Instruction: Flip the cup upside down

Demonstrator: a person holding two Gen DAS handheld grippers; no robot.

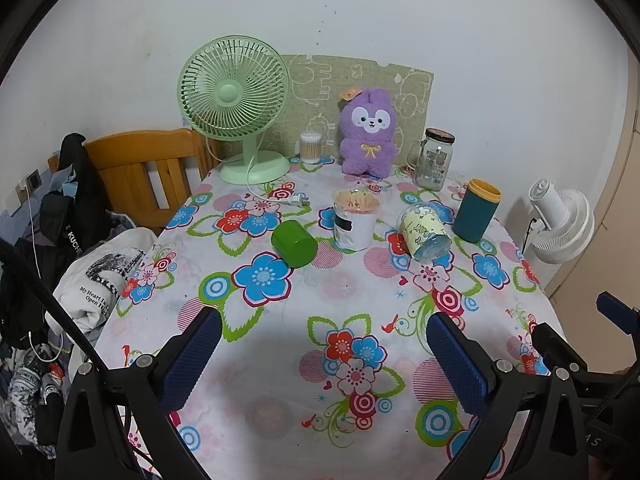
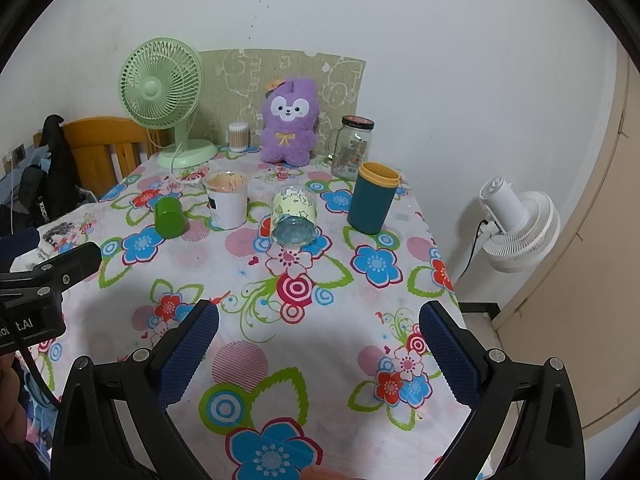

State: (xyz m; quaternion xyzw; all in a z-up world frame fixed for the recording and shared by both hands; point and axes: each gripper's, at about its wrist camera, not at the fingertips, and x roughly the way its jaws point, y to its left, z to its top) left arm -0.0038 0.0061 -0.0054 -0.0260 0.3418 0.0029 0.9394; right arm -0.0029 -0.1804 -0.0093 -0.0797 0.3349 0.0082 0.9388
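Blue-padded fingers fill the bottom of both my views: my left gripper (image 1: 322,352) hangs with its jaws spread wide over the flowered tablecloth (image 1: 280,320), nothing between the pads, and my right gripper (image 2: 318,344) is spread the same way above the near right part of the table. From the right wrist camera I can see part of the other gripper's body at the left edge. The cups sit well ahead of both claws, in a loose row across the middle of the table. A green cup (image 1: 294,243) lies on its side at the left, its closed base turned toward me. Just to its right stands a white paper cup (image 1: 354,220), upright, mouth open upward. Next comes a clear glass cup (image 1: 424,232) with a pale yellow printed band, also on its side, its thick bottom pointing toward my right camera (image 2: 294,220). Farthest right stands a teal cup (image 1: 478,209) with a yellow rim, upright. I cannot tell which of these is the one to flip. Behind them I see a green desk fan (image 1: 236,108), a purple plush toy (image 1: 370,132), a small tub of cotton swabs (image 1: 311,146) and a lidded glass jar (image 1: 435,158) along the wall. Off the table's right edge stands a white fan (image 2: 518,232), and a wooden chair (image 1: 140,168) draped with clothes sits at the left.
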